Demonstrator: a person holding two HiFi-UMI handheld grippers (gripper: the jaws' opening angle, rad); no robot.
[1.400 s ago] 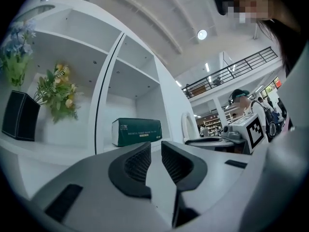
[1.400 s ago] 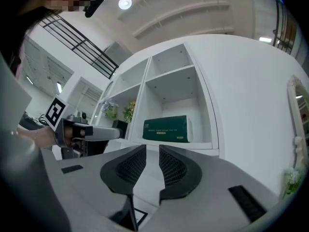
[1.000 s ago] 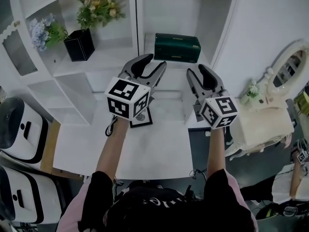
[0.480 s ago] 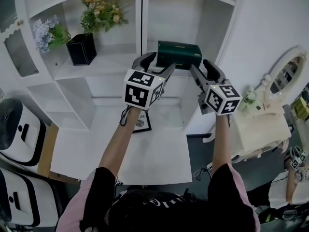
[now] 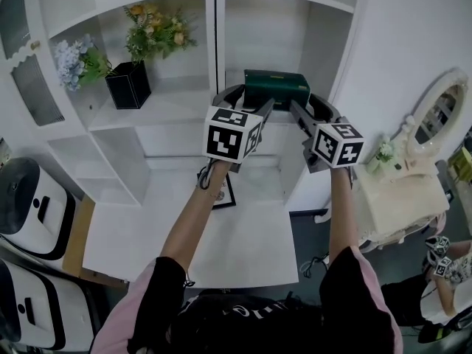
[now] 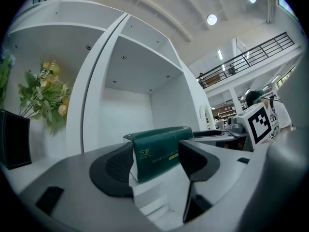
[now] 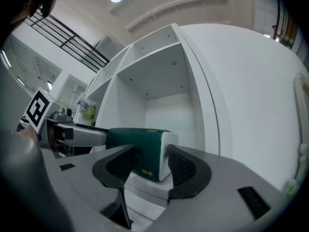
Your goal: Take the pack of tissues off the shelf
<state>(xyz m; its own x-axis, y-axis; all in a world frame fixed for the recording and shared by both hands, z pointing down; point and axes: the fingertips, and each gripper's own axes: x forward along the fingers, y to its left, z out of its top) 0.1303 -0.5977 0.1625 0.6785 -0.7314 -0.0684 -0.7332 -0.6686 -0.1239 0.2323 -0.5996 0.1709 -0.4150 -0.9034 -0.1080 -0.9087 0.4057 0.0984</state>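
A dark green pack of tissues (image 5: pixel 276 88) lies on a white shelf (image 5: pixel 251 118) in the right-hand compartment. My left gripper (image 5: pixel 247 100) reaches toward the pack's left end and my right gripper (image 5: pixel 310 110) toward its right end. In the left gripper view the pack (image 6: pixel 157 151) shows in the gap of the left gripper (image 6: pixel 154 168), no pad touching it. The right gripper view shows the pack's white end (image 7: pixel 145 151) in the gap of the right gripper (image 7: pixel 149 170), also untouched. Both sets of jaws have just been opening and stand wide.
A black vase of yellow flowers (image 5: pixel 129 83) and blue flowers (image 5: pixel 74 59) stand in the left compartment. A small framed picture (image 5: pixel 221 190) stands on the white table (image 5: pixel 243 242). White appliances (image 5: pixel 29 205) are at left, a cream dresser with mirror (image 5: pixel 402 190) at right.
Both grippers have moved forward toward the shelf until their tips flank the green pack. Their jaws have spread wider.
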